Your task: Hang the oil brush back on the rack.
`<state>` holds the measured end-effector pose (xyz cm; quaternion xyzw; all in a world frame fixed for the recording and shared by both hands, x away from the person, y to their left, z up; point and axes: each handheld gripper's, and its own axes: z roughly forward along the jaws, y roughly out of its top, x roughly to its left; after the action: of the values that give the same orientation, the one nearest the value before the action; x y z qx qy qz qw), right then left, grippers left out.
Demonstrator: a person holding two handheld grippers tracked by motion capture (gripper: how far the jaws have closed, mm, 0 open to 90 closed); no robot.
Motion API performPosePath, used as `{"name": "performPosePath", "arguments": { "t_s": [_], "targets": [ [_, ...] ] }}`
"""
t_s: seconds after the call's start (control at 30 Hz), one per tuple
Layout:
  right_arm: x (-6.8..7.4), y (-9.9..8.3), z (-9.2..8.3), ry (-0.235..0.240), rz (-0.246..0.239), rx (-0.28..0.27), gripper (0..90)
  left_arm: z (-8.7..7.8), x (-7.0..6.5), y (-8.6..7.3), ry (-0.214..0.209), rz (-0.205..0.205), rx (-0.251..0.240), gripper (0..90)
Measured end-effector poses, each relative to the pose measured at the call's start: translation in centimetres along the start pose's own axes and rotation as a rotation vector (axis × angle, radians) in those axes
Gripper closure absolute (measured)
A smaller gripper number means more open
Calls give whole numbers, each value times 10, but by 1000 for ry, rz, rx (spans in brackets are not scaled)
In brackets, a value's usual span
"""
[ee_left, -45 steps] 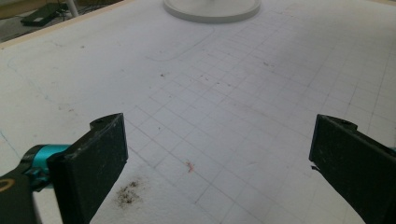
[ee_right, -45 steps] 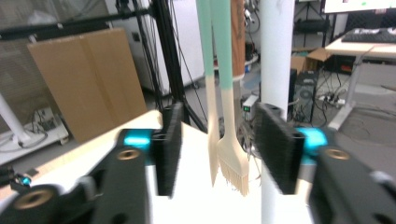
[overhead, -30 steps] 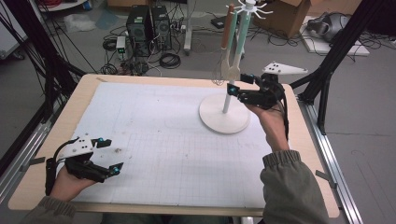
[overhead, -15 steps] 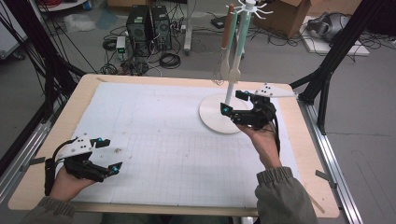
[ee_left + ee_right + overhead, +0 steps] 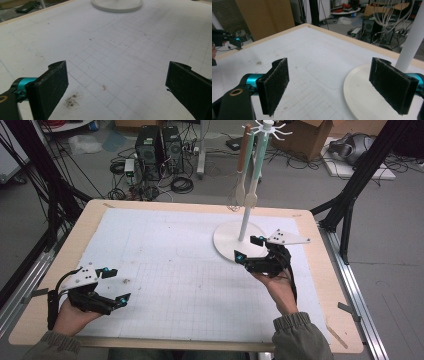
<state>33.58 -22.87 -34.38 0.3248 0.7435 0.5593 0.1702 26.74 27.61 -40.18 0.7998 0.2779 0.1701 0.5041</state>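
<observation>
High view: right gripper (image 5: pixel 248 248) low beside stand base (image 5: pixel 225 240).

- Left claw (image 5: pixel 111 285) sits at the lower left of the high view, jaws spread wide and empty, hand (image 5: pixel 75 312) gripping it from below.
- Right claw (image 5: pixel 249 248) sits right of centre, its jaws having just been opening, nothing between them, forearm (image 5: pixel 295 332) rising from the bottom edge.

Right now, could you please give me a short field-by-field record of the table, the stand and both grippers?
surface: white grid mat on a wooden table
stand: white utensil stand, round base at the mat's far right
hanging: two utensils on the top hooks
right gripper: open, empty, by the base's near edge
left gripper: open, empty, near left
</observation>
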Motion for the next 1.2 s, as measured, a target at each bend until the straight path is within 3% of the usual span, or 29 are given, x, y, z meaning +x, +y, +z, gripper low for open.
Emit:
{"name": "performPosePath", "arguments": {
  "t_s": [0.3,1.2],
  "targets": [
    [6,-12,-3,1,-21,18,152,-1,1,-1,12,-7,1,49],
    [15,-55,-25,-19,20,17,153,-1,3,-4,24,-14,9,49]
  ]
}}
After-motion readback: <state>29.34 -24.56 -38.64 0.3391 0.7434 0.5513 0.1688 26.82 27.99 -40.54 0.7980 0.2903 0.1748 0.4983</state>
